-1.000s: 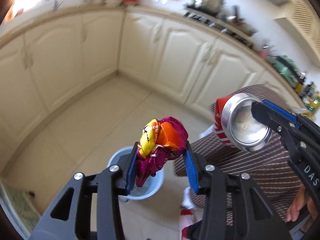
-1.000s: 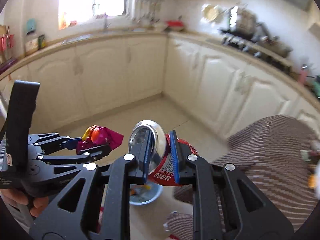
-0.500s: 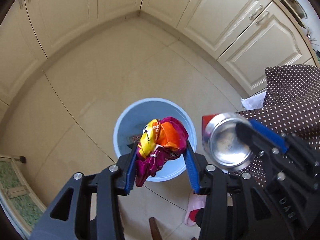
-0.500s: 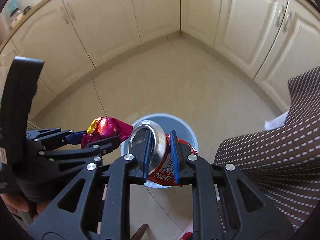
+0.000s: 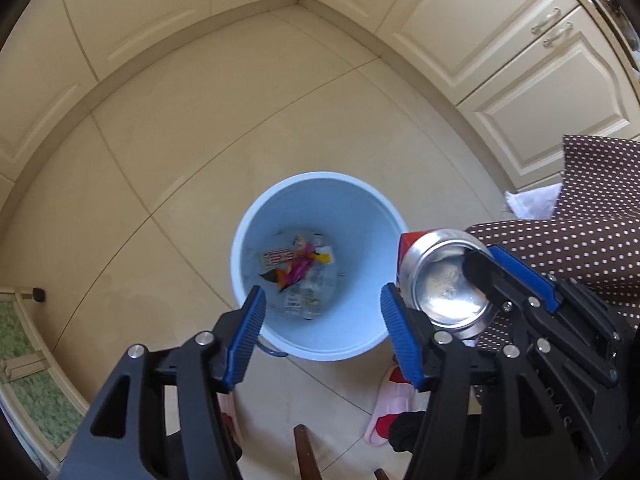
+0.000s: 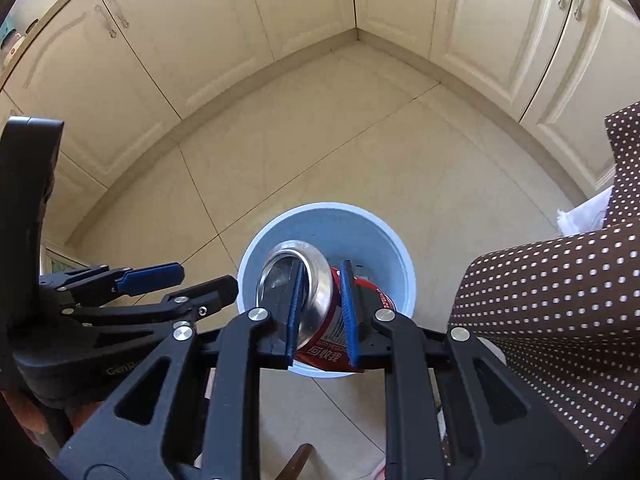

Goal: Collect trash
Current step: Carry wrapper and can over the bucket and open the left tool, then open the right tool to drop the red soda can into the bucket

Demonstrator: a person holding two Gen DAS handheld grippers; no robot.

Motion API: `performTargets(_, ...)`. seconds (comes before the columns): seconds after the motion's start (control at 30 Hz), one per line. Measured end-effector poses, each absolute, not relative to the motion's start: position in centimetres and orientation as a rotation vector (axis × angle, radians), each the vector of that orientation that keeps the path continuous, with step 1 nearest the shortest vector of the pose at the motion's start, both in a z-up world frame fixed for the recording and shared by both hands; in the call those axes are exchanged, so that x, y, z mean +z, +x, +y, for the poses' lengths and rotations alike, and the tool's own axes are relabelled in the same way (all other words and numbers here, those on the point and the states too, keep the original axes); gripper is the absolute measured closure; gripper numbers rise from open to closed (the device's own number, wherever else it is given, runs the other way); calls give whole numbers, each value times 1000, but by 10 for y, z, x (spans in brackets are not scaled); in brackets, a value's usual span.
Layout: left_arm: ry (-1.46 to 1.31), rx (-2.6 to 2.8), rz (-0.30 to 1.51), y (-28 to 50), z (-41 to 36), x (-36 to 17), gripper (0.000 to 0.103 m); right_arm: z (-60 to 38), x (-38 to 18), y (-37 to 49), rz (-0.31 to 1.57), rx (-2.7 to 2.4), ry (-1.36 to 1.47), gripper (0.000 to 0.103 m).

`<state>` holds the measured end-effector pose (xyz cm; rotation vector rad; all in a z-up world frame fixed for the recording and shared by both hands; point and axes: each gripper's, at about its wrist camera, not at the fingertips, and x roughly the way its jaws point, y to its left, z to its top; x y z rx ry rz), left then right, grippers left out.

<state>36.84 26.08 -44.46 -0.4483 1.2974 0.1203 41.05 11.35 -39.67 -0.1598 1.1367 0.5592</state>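
While I hold both grippers over the blue bin [image 5: 256, 216] | left gripper [image 5: 322, 326]: jaws opening, nothing between them | wrapper [image 5: 300, 266] lies at the bin's bottom | right gripper [image 6: 322, 314]: jaws clamped on red can [image 6: 320, 320] above the bin

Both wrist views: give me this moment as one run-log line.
left tongs: opening, nothing between them | wrapper: in bin | right tongs: shut on can above bin | next: probably drop can

Red can [image 6: 320, 304] tilted, clamped above blue bin [image 5: 256, 216]; crumpled magenta wrapper [image 5: 301, 266] inside bin.
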Motion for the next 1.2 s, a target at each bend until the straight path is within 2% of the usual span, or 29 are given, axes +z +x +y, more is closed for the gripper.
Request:
performTargets(0.67, -503, 180, 1333, 362, 284, -451, 44, 131, -432, 419, 1223, 550, -66, 82)
performTargets(0.97, -486, 149, 1299, 356, 281, -437, 44, 122, -410, 408, 1188, 540, -101, 82)
performTargets(1.2, -494, 118, 1173, 329, 266, -381, 44, 94, -348, 384, 1089, 543, -104, 82)
